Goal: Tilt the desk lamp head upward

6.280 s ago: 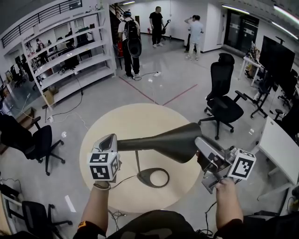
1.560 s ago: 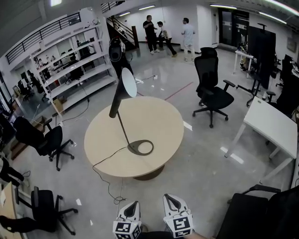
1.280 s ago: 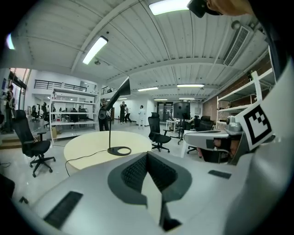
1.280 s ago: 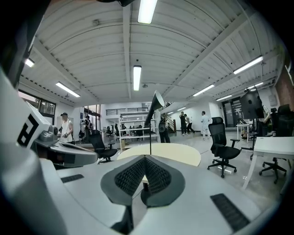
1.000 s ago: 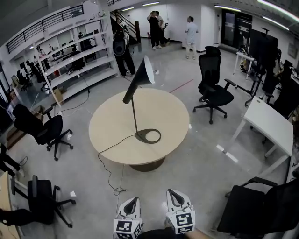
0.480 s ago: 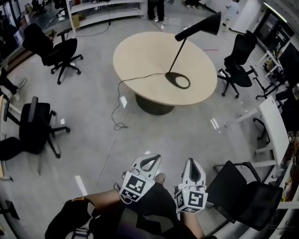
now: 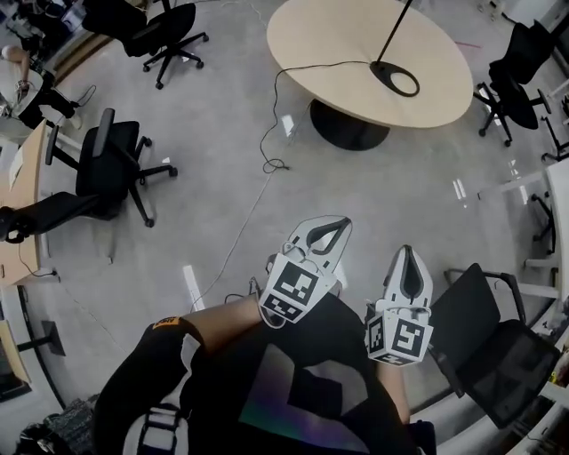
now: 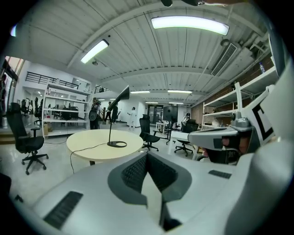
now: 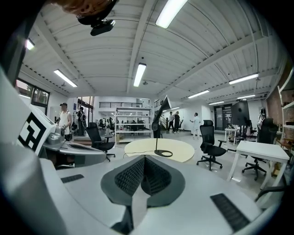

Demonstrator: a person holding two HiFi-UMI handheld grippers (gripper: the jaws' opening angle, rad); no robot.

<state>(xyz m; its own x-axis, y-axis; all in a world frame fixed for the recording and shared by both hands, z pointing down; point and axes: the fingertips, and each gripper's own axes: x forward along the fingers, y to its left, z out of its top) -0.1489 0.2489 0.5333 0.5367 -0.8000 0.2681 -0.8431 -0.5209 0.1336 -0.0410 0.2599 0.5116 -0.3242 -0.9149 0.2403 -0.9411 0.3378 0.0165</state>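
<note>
The black desk lamp (image 7: 394,78) stands on the round beige table (image 7: 338,35) at the top of the head view; only its ring base and thin stem show there. In the left gripper view the lamp (image 8: 116,120) is far off, its cone head angled upward. The right gripper view shows that lamp (image 9: 161,110) the same way. Both grippers are held close to my body, well away from the table. My left gripper (image 7: 336,226) is shut and empty. My right gripper (image 7: 407,252) is shut and empty too.
The lamp's cable (image 7: 267,164) runs off the table onto the grey floor. Black office chairs stand at the left (image 7: 116,164), upper left (image 7: 164,27) and lower right (image 7: 498,347). A white desk (image 9: 262,149), shelving (image 9: 131,121) and standing people (image 9: 196,124) are farther off.
Earlier both grippers held the lamp head level; then it stood tilted up on its own. The table has slid further away up the frame as the view swung down.
</note>
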